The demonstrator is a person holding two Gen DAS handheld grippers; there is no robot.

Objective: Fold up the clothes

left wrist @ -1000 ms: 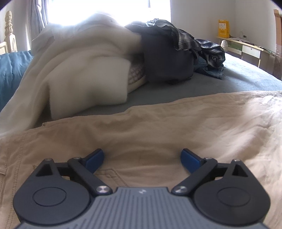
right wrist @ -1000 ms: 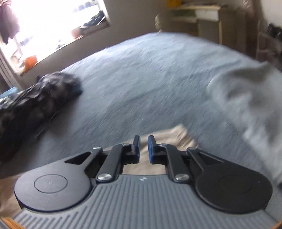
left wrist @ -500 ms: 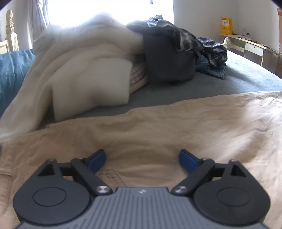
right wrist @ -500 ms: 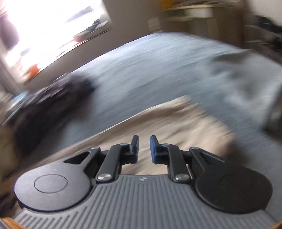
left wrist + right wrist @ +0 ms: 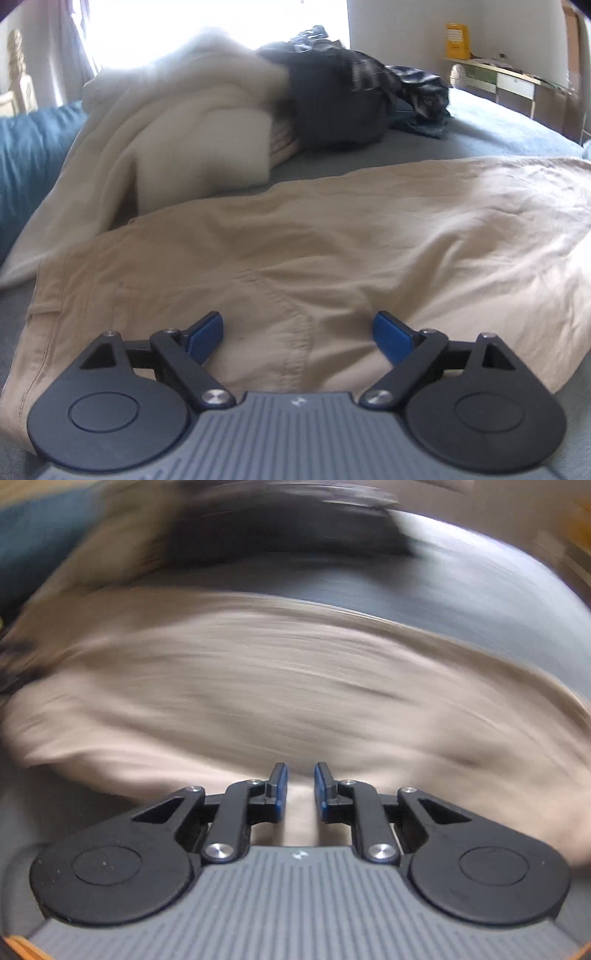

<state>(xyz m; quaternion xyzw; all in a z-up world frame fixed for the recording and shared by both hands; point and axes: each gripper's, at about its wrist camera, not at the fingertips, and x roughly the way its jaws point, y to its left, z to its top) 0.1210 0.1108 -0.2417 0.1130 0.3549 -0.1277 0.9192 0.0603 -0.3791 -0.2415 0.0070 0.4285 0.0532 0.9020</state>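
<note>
- The tan trousers (image 5: pixel 332 243) lie spread flat on the grey bedcover (image 5: pixel 498 125), filling the middle of your left wrist view from 9 o'clock across to 3 o'clock.
- Your left gripper (image 5: pixel 298 330) hangs just over the trousers' stitched seam; its jaws have just been opening and stand wide, with only flat cloth below them and nothing pinched.
- Your right gripper (image 5: pixel 300 788) is narrow, its blue pads (image 5: pixel 280 788) a slim gap apart. Tan cloth (image 5: pixel 295 686) shows through that gap, but the view is badly smeared, so I cannot tell whether it is gripped.
- At 11 o'clock from the left gripper a cream garment (image 5: pixel 177 122) is heaped, its lower edge near the trousers' far side.
- At 12 to 1 o'clock sits a dark clothes pile (image 5: pixel 343 99), touching the cream heap.
- At 2 o'clock, well apart, a desk (image 5: pixel 506 75) stands by the wall with a yellow box (image 5: pixel 457 40) on it.
</note>
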